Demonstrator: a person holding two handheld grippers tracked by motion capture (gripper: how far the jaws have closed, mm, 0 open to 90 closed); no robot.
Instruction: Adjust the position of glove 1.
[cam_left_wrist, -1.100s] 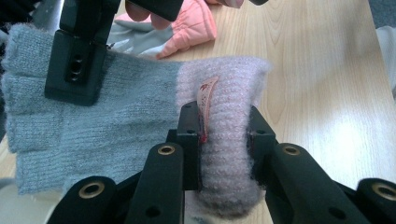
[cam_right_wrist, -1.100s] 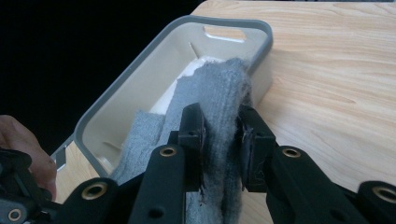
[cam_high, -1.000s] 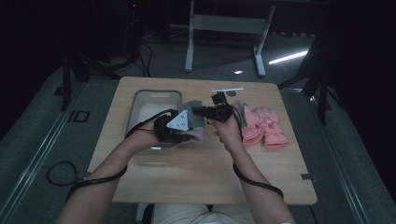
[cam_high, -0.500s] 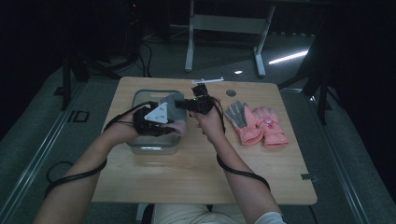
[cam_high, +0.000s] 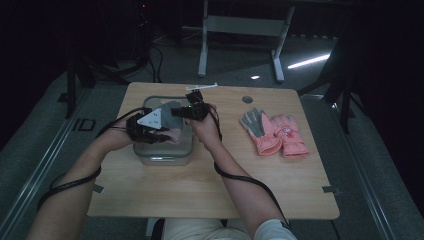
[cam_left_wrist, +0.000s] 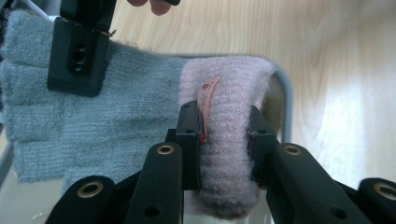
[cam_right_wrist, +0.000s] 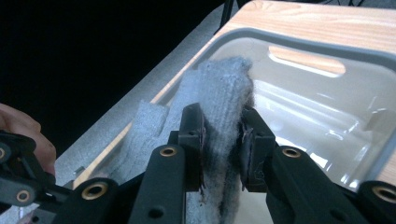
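A knit glove, grey (cam_left_wrist: 126, 121) with a pink cuff (cam_left_wrist: 229, 140), hangs stretched between both grippers over the clear plastic bin (cam_high: 162, 157). My left gripper (cam_left_wrist: 222, 126) is shut on the pink cuff, with a small tag poking up beside one jaw. My right gripper (cam_right_wrist: 222, 135) is shut on the grey finger end (cam_right_wrist: 219, 93) above the bin's inside (cam_right_wrist: 327, 107). In the high view the left gripper (cam_high: 167, 136) is over the bin's near half and the right gripper (cam_high: 177, 109) over its far half.
A pair of pink ski gloves (cam_high: 272, 132) with grey palms lies on the wooden table (cam_high: 210, 195) to the right. A thin white strip (cam_high: 202, 87) lies at the table's far edge behind the bin. A round cable hole (cam_high: 247, 99) is nearby.
Both grippers have carried the knit glove leftward from the table's middle to above the bin. The pink pair has stayed in place.
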